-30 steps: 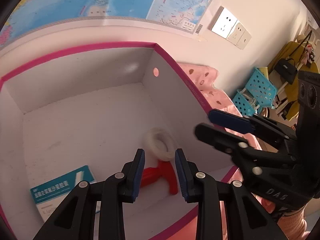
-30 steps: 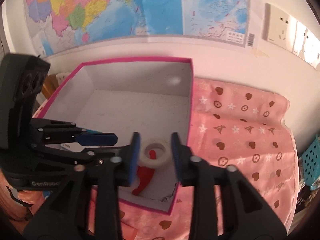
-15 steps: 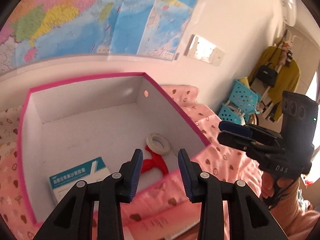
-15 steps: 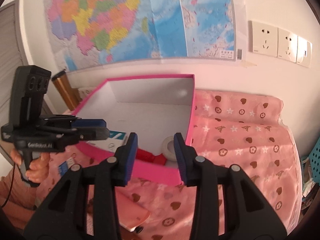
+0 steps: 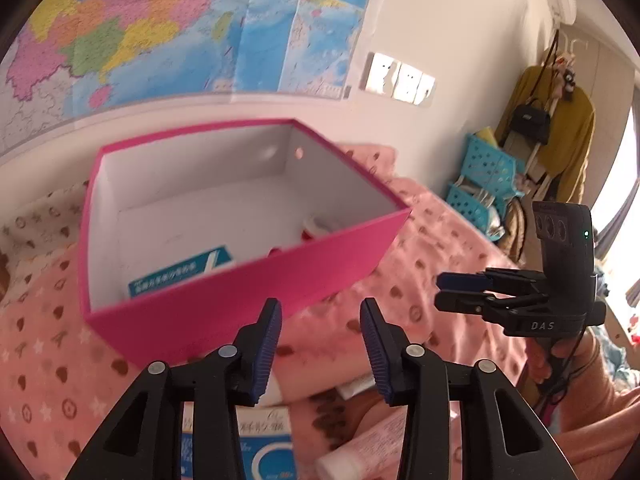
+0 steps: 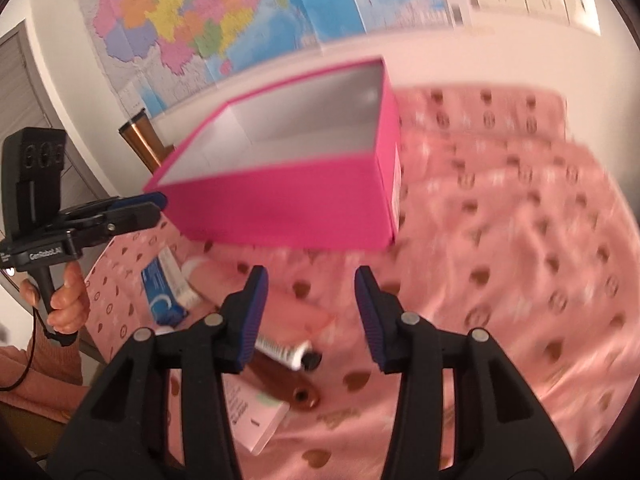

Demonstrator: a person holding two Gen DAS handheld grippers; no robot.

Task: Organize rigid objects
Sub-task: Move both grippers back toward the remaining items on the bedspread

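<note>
Both grippers, left [image 5: 320,344] and right [image 6: 308,312], empty with jaws apart, face the box [image 5: 248,292] ahead, loose items [image 6: 168,292] below, presumably for pickup.

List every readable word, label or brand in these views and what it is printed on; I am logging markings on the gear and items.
"DAS": on the right gripper body, left wrist view.
"GenRobot.AI": on the left gripper body, right wrist view.
Teal box in the pink box: white print, too blurred to read.
Blue-and-white box on the cloth: blurred, unreadable.
Wall map: labels too small.
</note>
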